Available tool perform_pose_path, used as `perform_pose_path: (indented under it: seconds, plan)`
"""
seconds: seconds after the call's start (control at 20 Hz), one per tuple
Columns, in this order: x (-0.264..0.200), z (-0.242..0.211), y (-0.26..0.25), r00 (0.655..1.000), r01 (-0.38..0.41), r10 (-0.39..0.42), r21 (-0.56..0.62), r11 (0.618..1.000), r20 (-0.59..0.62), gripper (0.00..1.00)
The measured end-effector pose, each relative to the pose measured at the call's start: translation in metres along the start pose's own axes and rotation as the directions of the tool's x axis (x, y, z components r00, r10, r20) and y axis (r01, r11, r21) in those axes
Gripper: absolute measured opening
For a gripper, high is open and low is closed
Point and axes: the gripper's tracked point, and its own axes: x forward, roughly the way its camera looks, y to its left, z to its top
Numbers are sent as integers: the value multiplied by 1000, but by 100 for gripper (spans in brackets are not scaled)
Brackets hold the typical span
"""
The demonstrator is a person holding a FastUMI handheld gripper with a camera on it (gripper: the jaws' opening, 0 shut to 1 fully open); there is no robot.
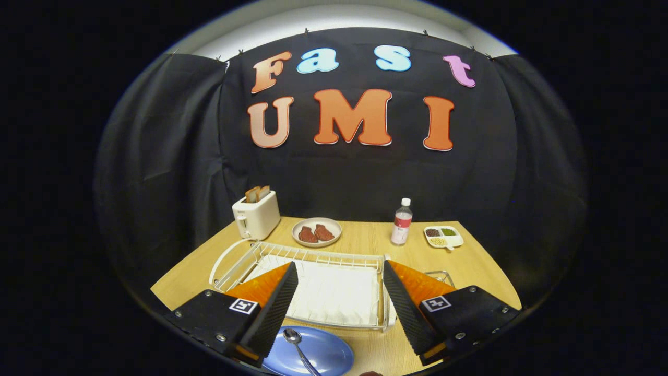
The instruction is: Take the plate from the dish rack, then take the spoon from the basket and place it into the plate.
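Note:
A blue plate (pixel 313 355) lies on the wooden table (pixel 365 240), close in front of the white wire dish rack (pixel 313 282). A metal spoon (pixel 298 347) rests in the plate, bowl end toward the rack. My gripper (pixel 339 305) hovers above the plate and the rack's near rim. Its two black ribbed fingers (pixel 276 308) stand wide apart with nothing between them. A wire basket (pixel 441 275) peeks out just behind the right finger, mostly hidden by it.
Beyond the rack stand a white toaster (pixel 255 215) with bread slices, a dish with two pieces of meat (pixel 316 232), a plastic bottle (pixel 402 222) and a small divided tray of beans (pixel 443 236). The rack's white liner is bare.

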Motion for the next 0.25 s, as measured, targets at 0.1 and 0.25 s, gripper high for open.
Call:
perform_pose_path:
  seconds: [0.1,0.25]
  plan:
    - [-1,21,-13,998,43,-42,-15,999,40,98]
    - [-5,47,-31,990,101,-101,-2,995,100,98]
